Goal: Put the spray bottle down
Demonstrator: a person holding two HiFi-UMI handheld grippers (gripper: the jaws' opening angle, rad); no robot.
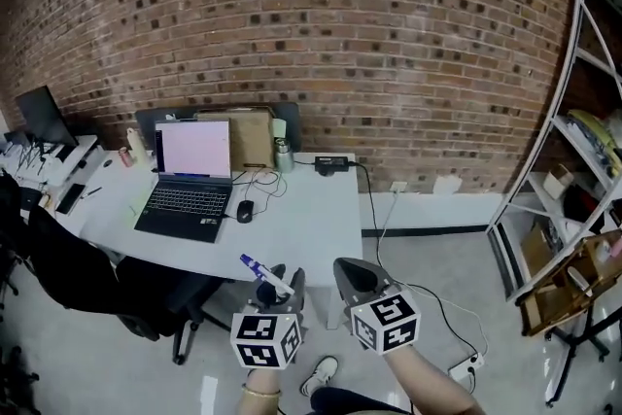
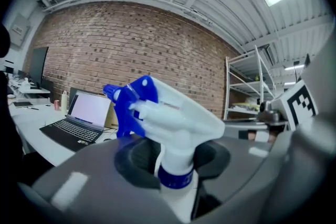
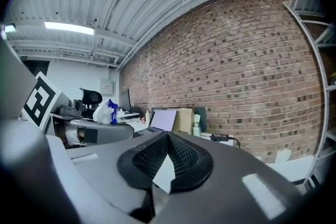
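The spray bottle (image 1: 262, 269) has a white trigger head with a blue nozzle and collar. My left gripper (image 1: 279, 280) is shut on its neck, and the head stands up above the jaws. In the left gripper view the spray bottle (image 2: 169, 122) fills the middle, pinched between the pads of the left gripper (image 2: 173, 168), nozzle pointing left toward the laptop. My right gripper (image 1: 354, 277) is beside it on the right, shut with nothing in it. The right gripper view shows the right gripper (image 3: 167, 161) with its pads together, and the spray bottle (image 3: 106, 111) off to the left. Both grippers are short of the desk's near edge.
A white desk (image 1: 306, 228) stands against the brick wall with an open laptop (image 1: 187, 194), a mouse (image 1: 244, 211), a cardboard box (image 1: 249, 137), a tumbler (image 1: 283, 155) and a power adapter (image 1: 331, 164). A black chair (image 1: 160, 294) stands left; metal shelving (image 1: 575, 151) right; a power strip (image 1: 465, 366) lies on the floor.
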